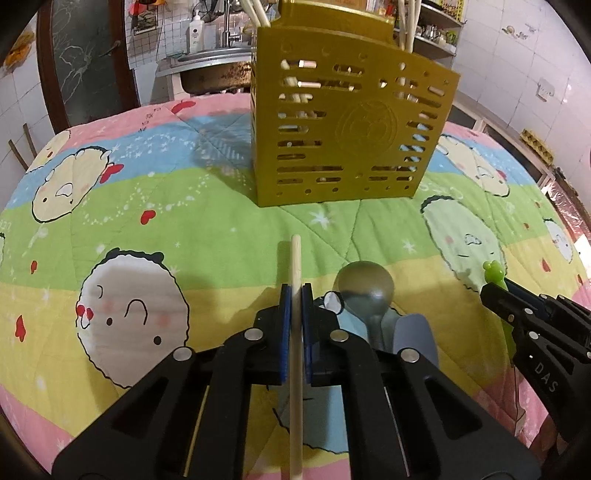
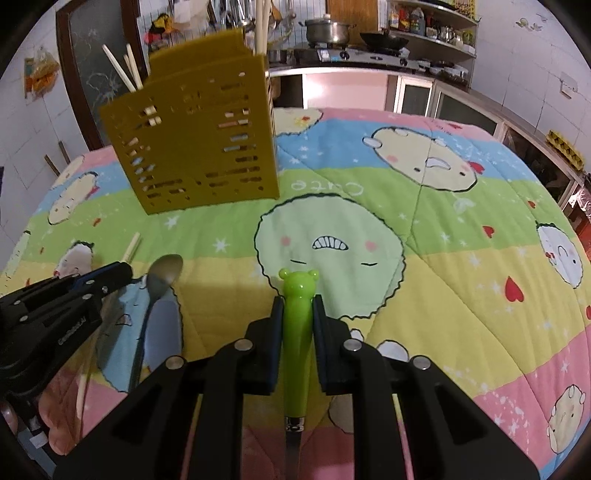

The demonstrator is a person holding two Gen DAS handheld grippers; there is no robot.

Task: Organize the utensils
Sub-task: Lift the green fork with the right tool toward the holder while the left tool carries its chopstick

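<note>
Clamped in my left tongs [image 1: 295, 291], chopstick [image 1: 295, 266] points straight at far holder [image 1: 347, 125]; right tongs [image 2: 298, 306] grip green-handled utensil [image 2: 297, 332], holder [image 2: 195, 147] far left, so left is nearer.

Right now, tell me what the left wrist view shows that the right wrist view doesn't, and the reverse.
Left wrist only: the sink and a soap bottle behind the table, and the left gripper shut on a chopstick.
Right wrist only: a stove with a pot and a wok, and the right gripper shut on a green handle.
Both: the holder, the spoon, the quilt.
</note>
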